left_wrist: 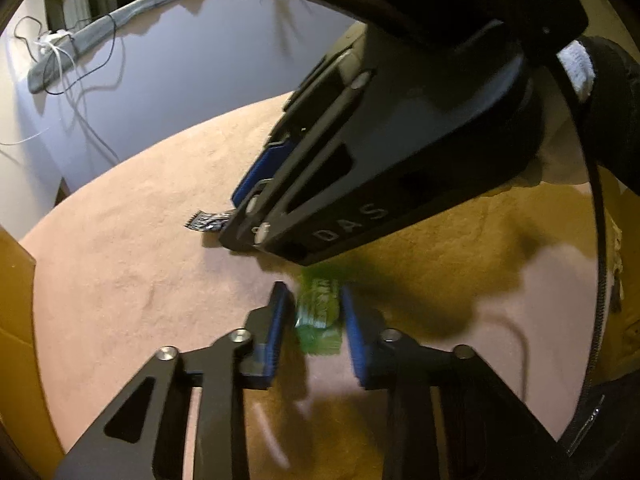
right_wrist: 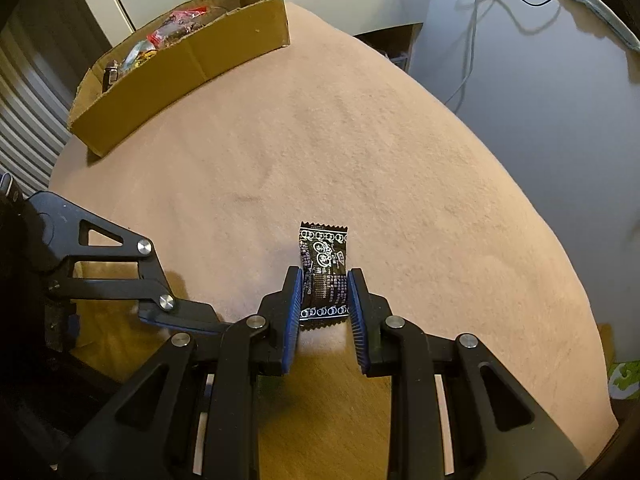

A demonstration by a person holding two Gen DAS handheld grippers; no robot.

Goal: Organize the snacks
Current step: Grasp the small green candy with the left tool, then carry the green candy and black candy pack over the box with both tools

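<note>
Both grippers sit low over the pink felt-covered table (right_wrist: 360, 152), each straddling a wrapped sweet. Seen from its own wrist camera, the right gripper (right_wrist: 325, 312) has its blue-padded jaws partly open around a black sachet with white print (right_wrist: 323, 264); the pads stand just beside the wrapper's long edges, and whether they already press it I cannot tell. The sachet's long axis runs straight away from the tool, in line with the fingers, its serrated far end poking out beyond the tips. The left gripper (left_wrist: 314, 320) brackets a green wrapped candy (left_wrist: 320, 316) in the same manner, jaws partly open with a sliver of gap on each side; the candy is blurred, so contact is uncertain. In the left view the right gripper (left_wrist: 248, 216) crosses just beyond the candy. A cardboard box (right_wrist: 188, 64), already holding several snacks, stands at the far left of the table, well apart from both sweets. By my judgement the left tool lies nearer that box, and the carry would run far and leftward.
</note>
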